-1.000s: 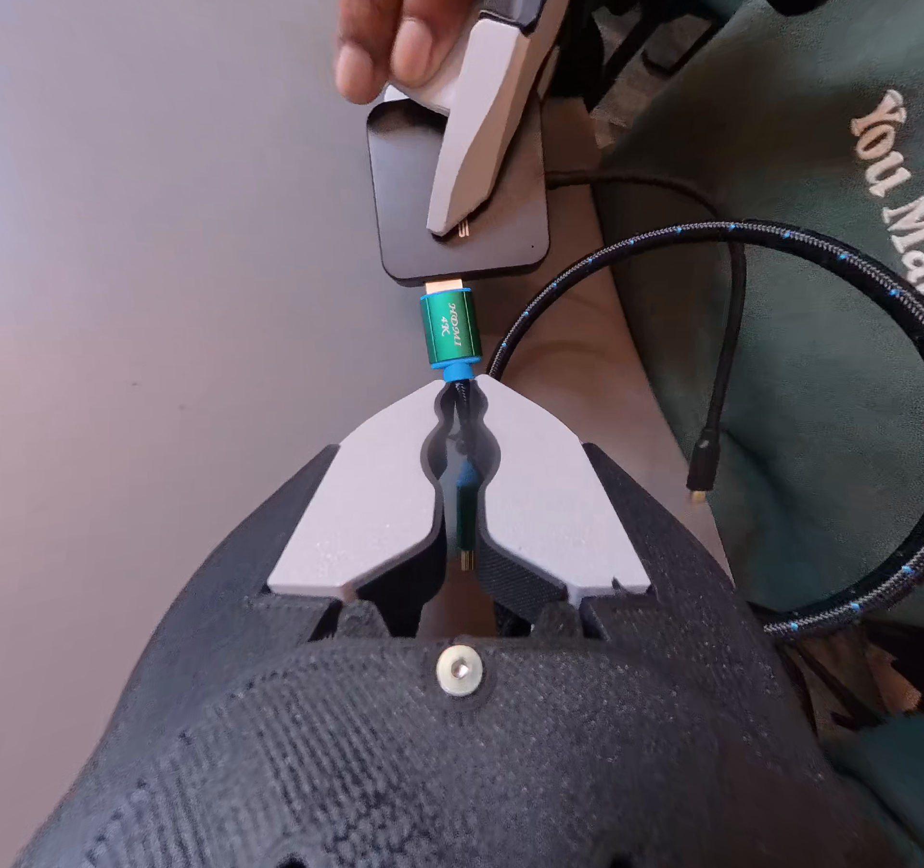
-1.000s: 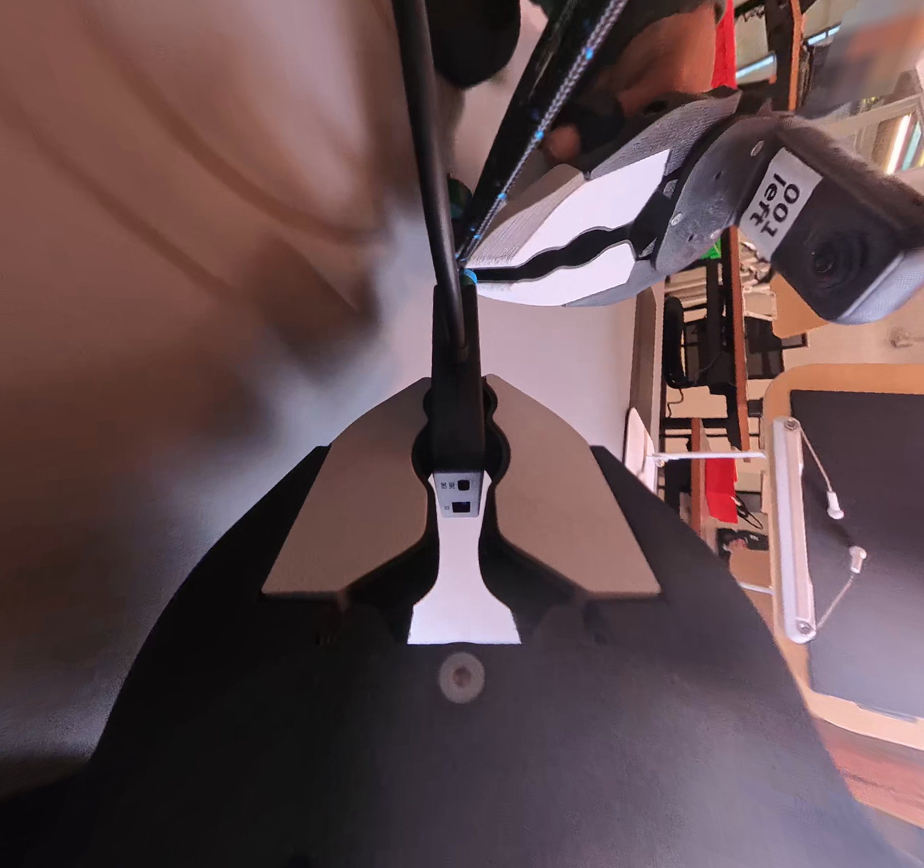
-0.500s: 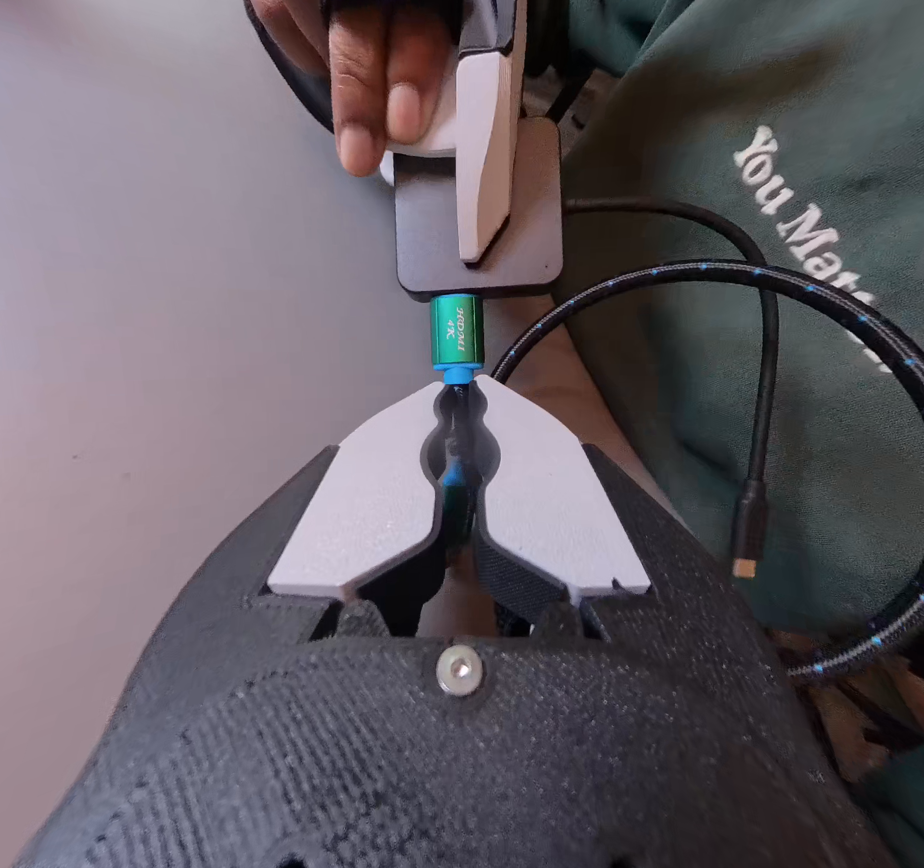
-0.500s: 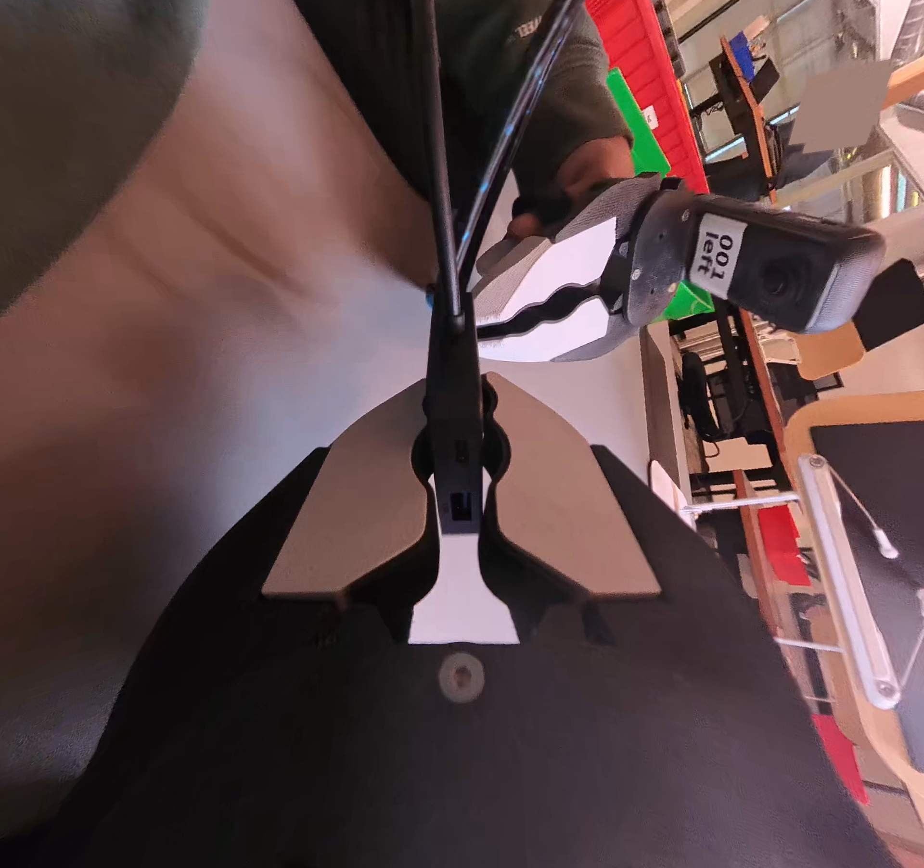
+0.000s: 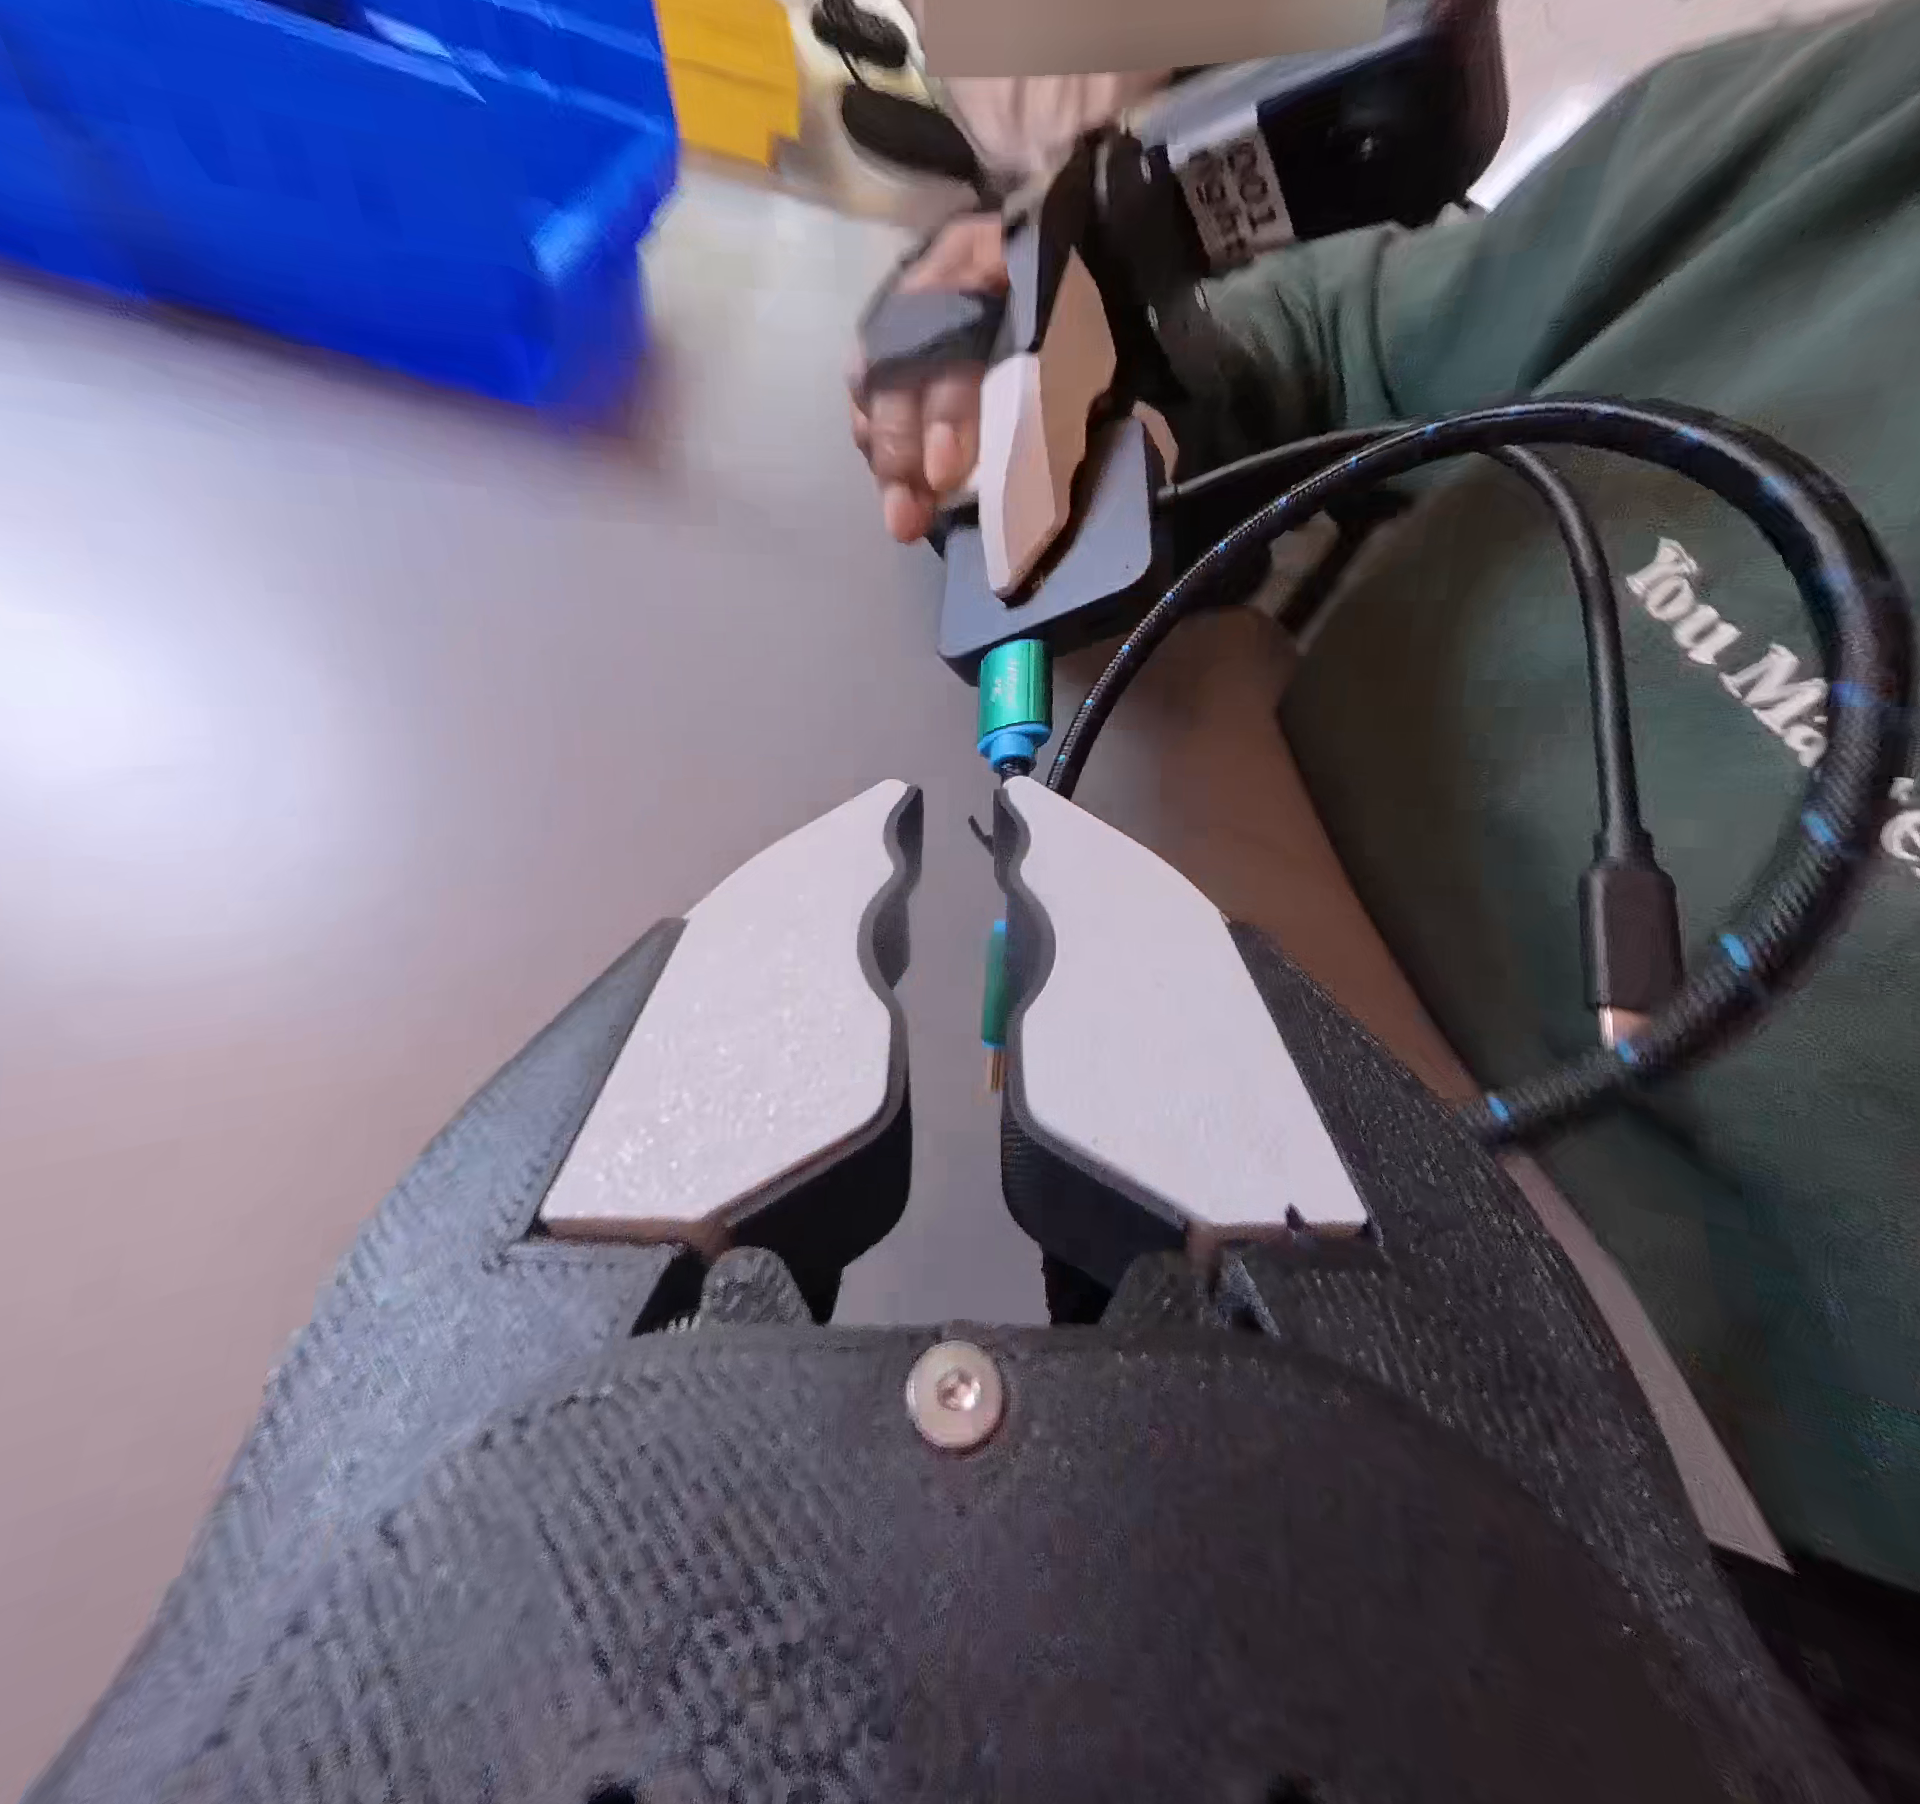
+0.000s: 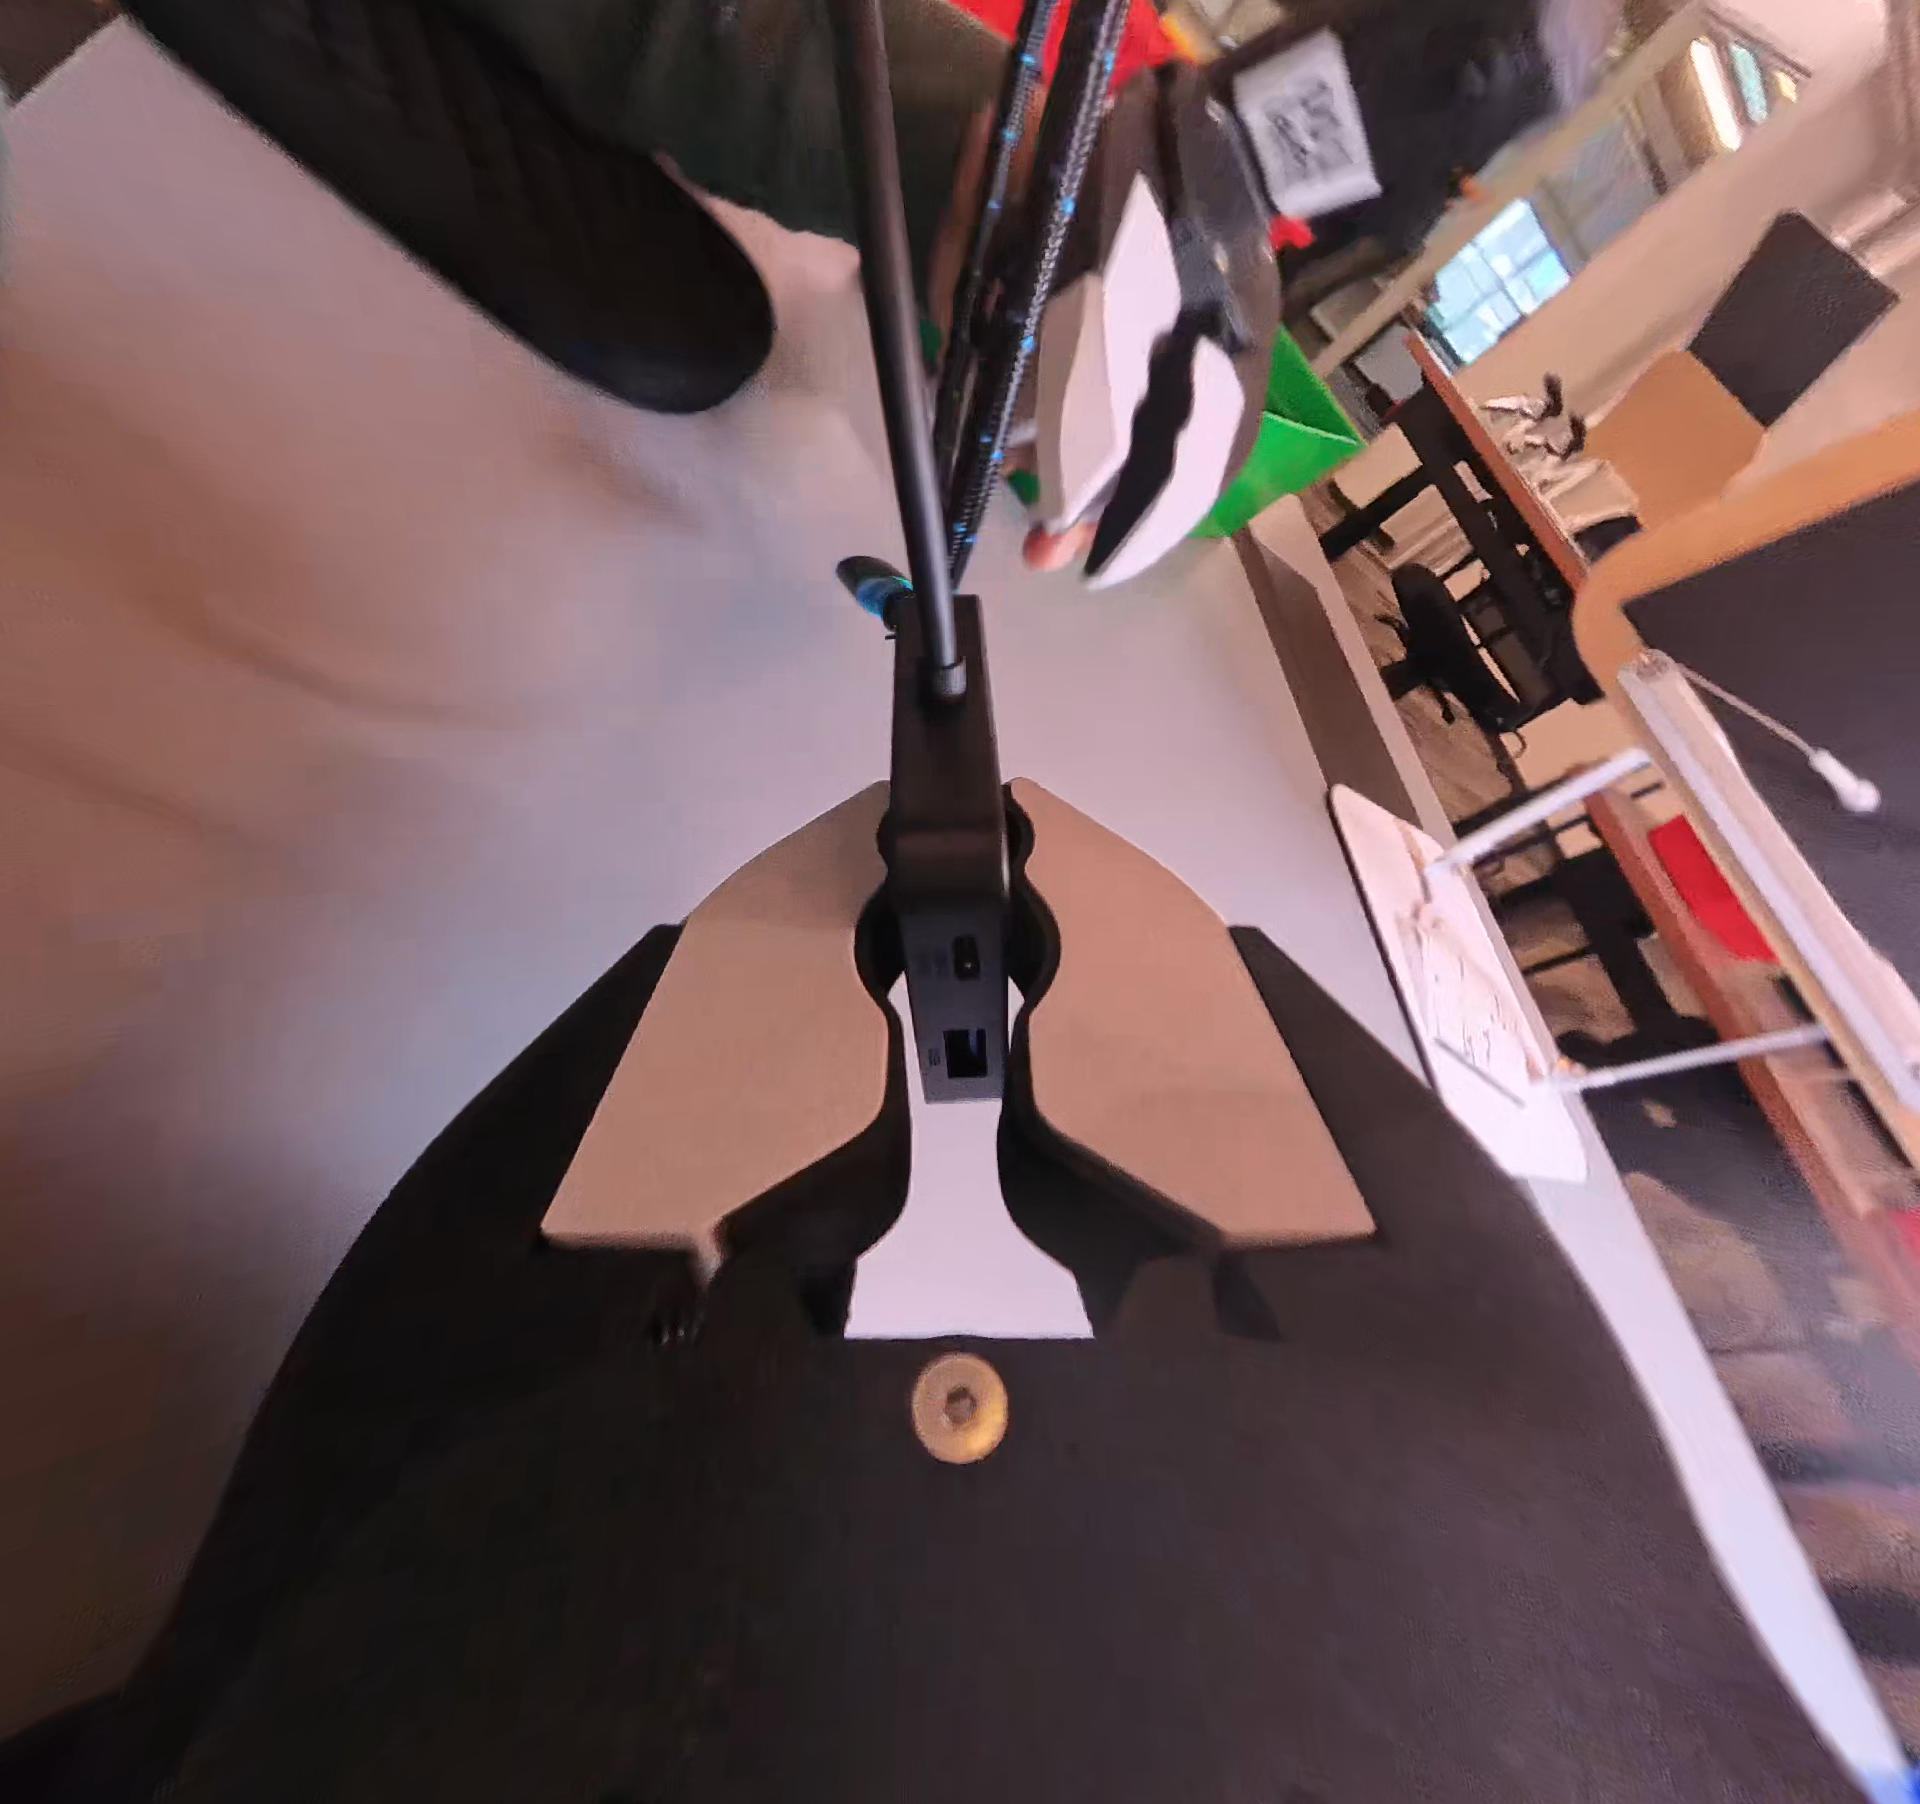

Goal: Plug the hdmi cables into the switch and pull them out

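Two grippers: left gripper (image 5: pixel 956 804) parted, nothing clasped, braided black cable with blue flecks (image 5: pixel 1860 674) just off its right fingertip; right gripper (image 6: pixel 951 798) clamped on one flat dark grey adapter box (image 6: pixel 951 881). Into that box, one green metal plug (image 5: pixel 1013 700) and one thin smooth black cable (image 6: pixel 883 300). Pale grey tabletop (image 5: pixel 364 715), one blue bin (image 5: pixel 312 133), one yellow bin (image 5: pixel 727 61), one green bin (image 6: pixel 1299 435); office desks beyond.

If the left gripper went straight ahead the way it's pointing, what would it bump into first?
Probably the green plug, just beyond the open left gripper and slightly to its right. It sits in the dark hub held by the right gripper. Depth is hard to judge.
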Action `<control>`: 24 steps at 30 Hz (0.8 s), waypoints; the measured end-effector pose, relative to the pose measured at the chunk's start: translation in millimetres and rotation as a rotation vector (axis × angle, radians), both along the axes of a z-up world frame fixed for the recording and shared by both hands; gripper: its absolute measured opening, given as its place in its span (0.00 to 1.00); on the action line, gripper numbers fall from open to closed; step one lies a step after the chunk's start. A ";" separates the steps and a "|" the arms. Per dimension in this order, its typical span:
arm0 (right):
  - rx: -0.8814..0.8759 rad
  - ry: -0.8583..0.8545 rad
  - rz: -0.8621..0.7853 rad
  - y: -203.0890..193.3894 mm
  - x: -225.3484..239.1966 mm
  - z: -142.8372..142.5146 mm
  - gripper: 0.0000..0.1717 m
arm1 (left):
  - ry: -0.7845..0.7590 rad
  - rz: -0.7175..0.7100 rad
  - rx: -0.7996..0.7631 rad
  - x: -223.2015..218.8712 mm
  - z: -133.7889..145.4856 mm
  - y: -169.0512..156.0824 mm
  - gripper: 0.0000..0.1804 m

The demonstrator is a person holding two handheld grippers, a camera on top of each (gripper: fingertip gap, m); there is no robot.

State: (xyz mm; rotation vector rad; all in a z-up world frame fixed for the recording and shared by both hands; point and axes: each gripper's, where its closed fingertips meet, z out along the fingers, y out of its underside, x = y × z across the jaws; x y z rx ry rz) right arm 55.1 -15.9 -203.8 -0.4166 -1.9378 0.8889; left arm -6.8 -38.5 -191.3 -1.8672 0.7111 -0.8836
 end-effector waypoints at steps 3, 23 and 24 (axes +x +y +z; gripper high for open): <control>-0.135 0.015 -0.067 20.9 -1.5 14.9 0.08 | 0.005 0.214 0.187 -47.5 33.9 12.2 0.11; -0.062 0.040 -0.894 258.3 50.8 131.3 0.08 | 0.330 0.445 0.297 -52.8 -7.0 -24.8 0.08; 0.027 -0.011 -0.946 279.7 54.7 132.2 0.08 | 0.332 0.459 0.299 -55.6 -8.1 -26.0 0.08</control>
